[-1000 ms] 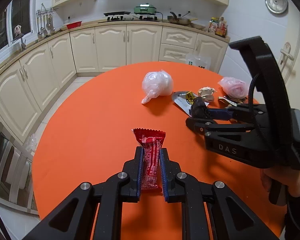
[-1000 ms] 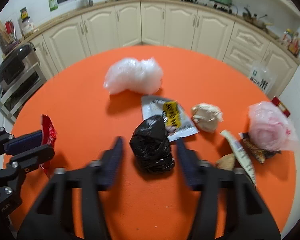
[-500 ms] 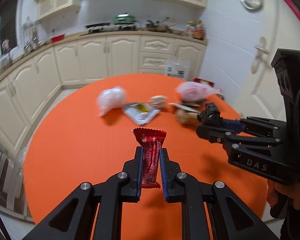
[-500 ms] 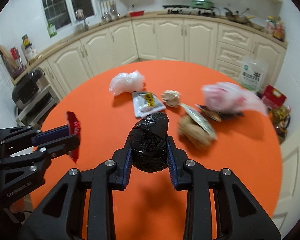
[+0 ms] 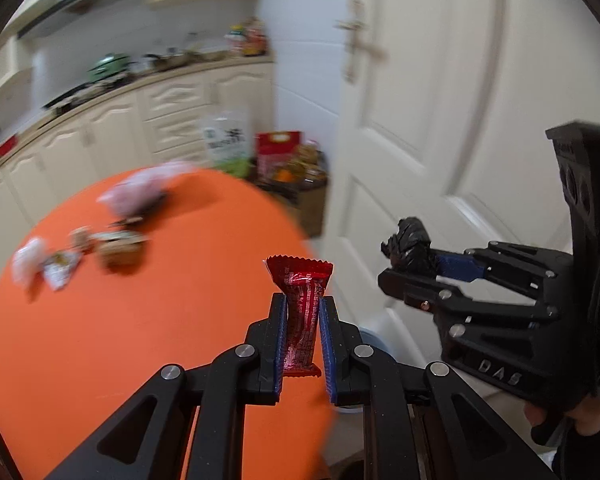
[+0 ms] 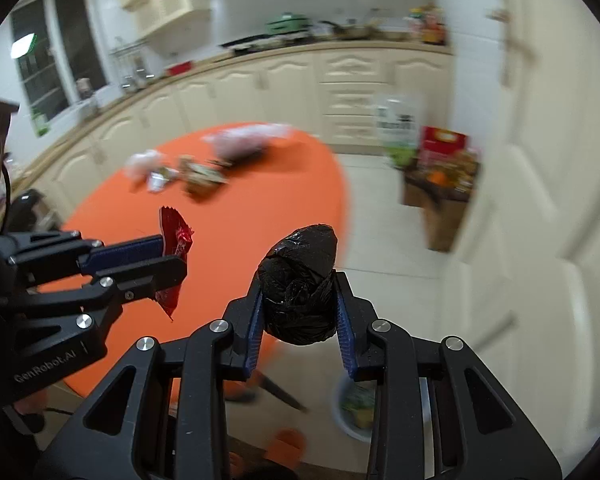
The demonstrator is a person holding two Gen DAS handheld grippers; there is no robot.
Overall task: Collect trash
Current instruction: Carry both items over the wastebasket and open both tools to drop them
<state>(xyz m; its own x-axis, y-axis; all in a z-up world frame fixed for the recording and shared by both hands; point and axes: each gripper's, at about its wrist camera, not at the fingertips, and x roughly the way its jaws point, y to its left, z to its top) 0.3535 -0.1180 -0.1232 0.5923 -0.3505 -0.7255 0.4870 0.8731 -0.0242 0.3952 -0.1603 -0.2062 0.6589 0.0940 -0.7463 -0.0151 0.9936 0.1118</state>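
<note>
- Left wrist view, count of held items: one red wrapper (image 5: 302,307), upright between the blue pads of your left gripper (image 5: 303,334), which is clamped narrowly on it. The wrapper's crimped top stands above the fingertips, over the near right edge of the orange table (image 5: 140,320).
- Same view, your right gripper (image 5: 410,268) sits to the right of the table edge, in front of the white door (image 5: 440,100), clamped on one black bag ball (image 5: 410,242). Part of your hand (image 5: 572,420) shows under its body.
- Right wrist view confirms both grips: the black bag ball (image 6: 300,284) fills the gap between the right gripper's (image 6: 300,292) pads, held past the table edge above the tiled floor; the left gripper (image 6: 172,258) shows side-on over the table with the red wrapper (image 6: 175,246) pinched.
- Trash left on the table, far side from both grippers: one pink bag (image 5: 140,192), one white bag (image 5: 28,262), and a blurred cluster of wrappers and crumpled paper (image 5: 112,246) between them. You cannot count that cluster exactly; motion blur smears it.
- Seen only in the right wrist view: one round bin (image 6: 354,410) on the floor, below the right gripper and beside the table, with scraps inside; also a window (image 6: 56,52) at left.
- Seen in both: one cardboard box of goods (image 6: 440,196) on the floor by the door.
</note>
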